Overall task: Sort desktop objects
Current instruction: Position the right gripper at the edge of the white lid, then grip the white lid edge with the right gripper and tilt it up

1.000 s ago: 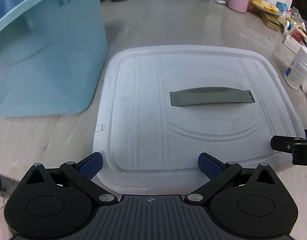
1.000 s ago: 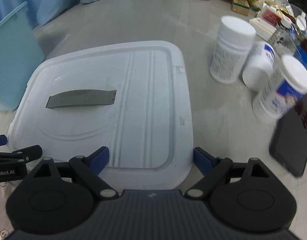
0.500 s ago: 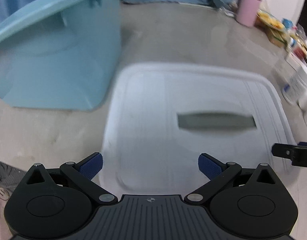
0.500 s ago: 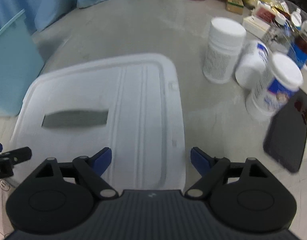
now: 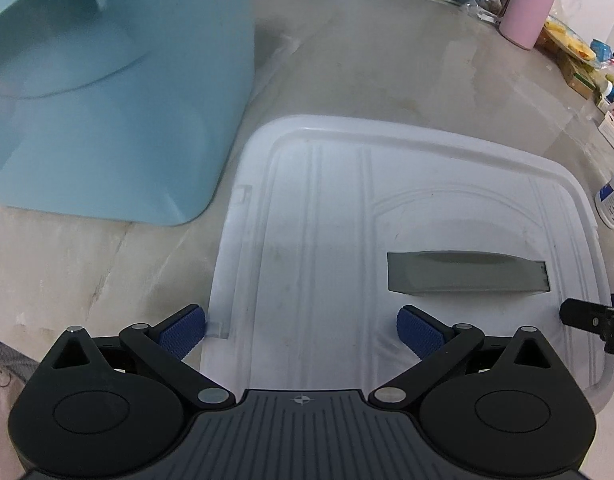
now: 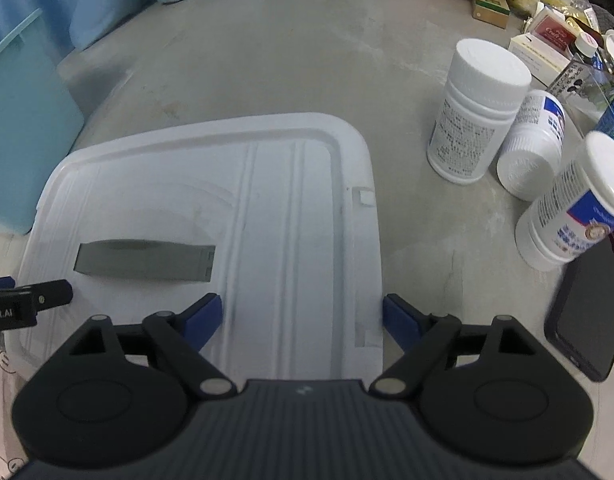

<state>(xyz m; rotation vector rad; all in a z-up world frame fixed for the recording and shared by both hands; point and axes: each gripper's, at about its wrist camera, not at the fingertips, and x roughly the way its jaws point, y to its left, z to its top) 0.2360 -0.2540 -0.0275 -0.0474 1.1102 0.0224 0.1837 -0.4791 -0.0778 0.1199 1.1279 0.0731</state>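
Hovering – both grippers (image 5: 301,330) (image 6: 301,318) over lid (image 5: 331,216)

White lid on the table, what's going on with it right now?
A person holds a gripper in each hand over the white lid, which lies flat on the table beside the blue bin. The left gripper straddles its left edge, the right gripper its right edge. Both are open; neither pinches the lid. The pill bottles stand unsorted.
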